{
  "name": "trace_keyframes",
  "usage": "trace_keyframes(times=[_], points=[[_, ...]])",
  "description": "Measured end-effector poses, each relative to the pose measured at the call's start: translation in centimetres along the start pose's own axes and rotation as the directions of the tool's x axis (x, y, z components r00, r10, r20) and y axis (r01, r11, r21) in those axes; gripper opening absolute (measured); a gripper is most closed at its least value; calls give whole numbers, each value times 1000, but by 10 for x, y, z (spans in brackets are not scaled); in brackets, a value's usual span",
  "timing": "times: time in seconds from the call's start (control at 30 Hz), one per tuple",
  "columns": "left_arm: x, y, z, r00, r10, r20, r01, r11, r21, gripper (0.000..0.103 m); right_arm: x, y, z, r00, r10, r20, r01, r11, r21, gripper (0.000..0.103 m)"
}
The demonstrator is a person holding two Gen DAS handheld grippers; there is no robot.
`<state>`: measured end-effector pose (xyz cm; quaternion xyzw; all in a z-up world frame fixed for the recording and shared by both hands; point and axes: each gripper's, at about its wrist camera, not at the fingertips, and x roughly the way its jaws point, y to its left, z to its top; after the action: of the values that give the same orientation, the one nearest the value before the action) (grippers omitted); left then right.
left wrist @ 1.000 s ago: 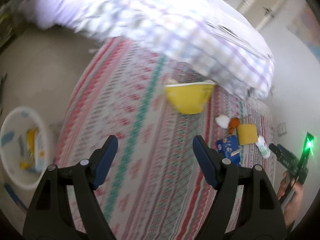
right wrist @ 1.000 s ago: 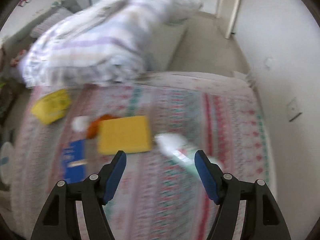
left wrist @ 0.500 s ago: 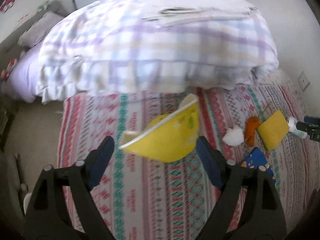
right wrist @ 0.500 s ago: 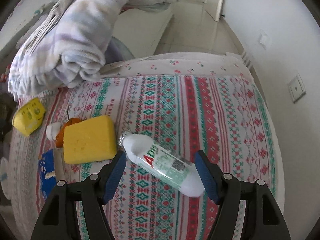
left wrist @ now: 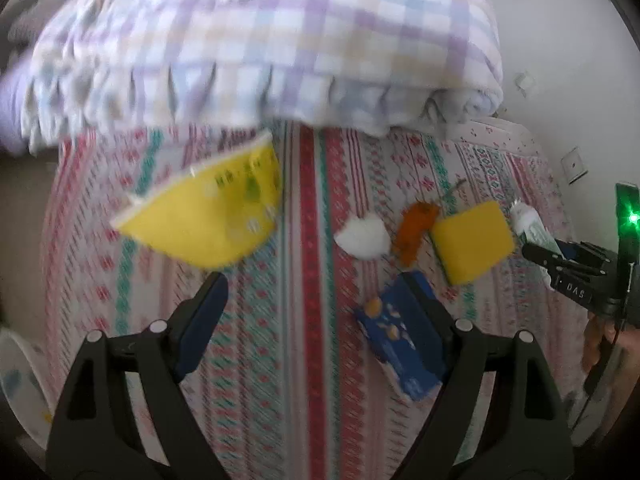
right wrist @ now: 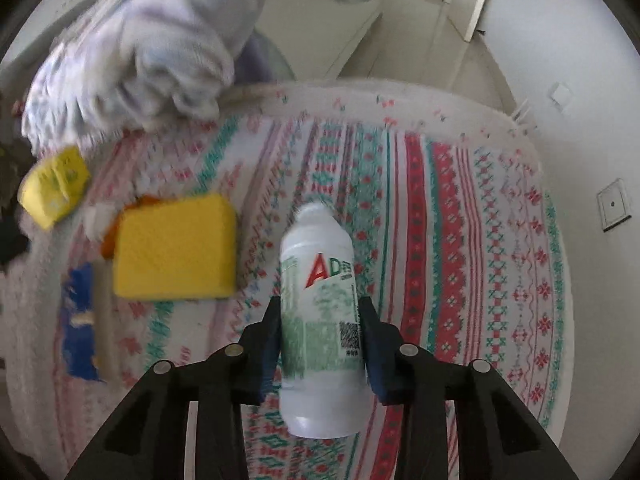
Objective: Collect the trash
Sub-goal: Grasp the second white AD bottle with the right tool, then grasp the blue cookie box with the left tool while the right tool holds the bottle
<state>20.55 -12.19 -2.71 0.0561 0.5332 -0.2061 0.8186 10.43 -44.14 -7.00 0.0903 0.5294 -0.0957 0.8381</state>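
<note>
My right gripper (right wrist: 320, 312) is shut on a white plastic bottle (right wrist: 318, 300) with a green label, held over the patterned bed cover (right wrist: 460, 240). It shows at the right edge of the left wrist view (left wrist: 560, 260). My left gripper (left wrist: 320, 300) is open and empty above the bed. Ahead of it lie a yellow bowl-shaped packet (left wrist: 208, 216), a white wad (left wrist: 364, 236), an orange scrap (left wrist: 416, 228), a yellow sponge (left wrist: 472, 240) and a blue wrapper (left wrist: 404, 344). The sponge (right wrist: 176, 248) and blue wrapper (right wrist: 82, 320) lie left of the bottle.
A folded checked quilt (left wrist: 260, 48) is piled at the far end of the bed. A white bin (left wrist: 16, 376) shows at the lower left edge. A wall with a socket (right wrist: 614, 208) runs along the right. Floor and a door frame (right wrist: 472, 0) lie beyond the bed.
My right gripper has closed on the white bottle and turned it upright between the fingers. My left gripper has swung right, so the small trash items now lie ahead of it.
</note>
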Motion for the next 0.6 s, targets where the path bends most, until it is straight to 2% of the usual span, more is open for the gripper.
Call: trace_keyframes(times=[0.07, 0.17, 0.3, 0.37, 0.5, 0.57, 0.6], points=[[2, -2, -9, 999, -21, -30, 20, 999, -44, 85, -12, 0, 2, 999, 14, 30, -15, 999, 30, 37], [3, -14, -25, 994, -93, -58, 87, 991, -99, 85, -24, 2, 4, 998, 24, 66, -27, 999, 46, 37], [14, -36, -43, 985, -138, -101, 120, 979, -166, 85, -33, 8, 2, 995, 56, 85, -60, 997, 42, 37], [21, -47, -49, 984, -134, -119, 113, 980, -164, 85, -39, 15, 1, 994, 60, 91, -63, 997, 34, 37], [40, -57, -55, 990, -63, -127, 40, 984, -174, 84, -45, 23, 5, 991, 70, 113, -72, 997, 11, 37], [44, -61, -58, 987, -93, -132, 70, 983, -172, 67, -46, 25, 4, 991, 69, 113, -69, 998, 0, 37], [44, -63, -59, 984, -115, -135, 91, 981, -169, 52, -45, 24, 4, 991, 68, 111, -68, 998, -3, 37]])
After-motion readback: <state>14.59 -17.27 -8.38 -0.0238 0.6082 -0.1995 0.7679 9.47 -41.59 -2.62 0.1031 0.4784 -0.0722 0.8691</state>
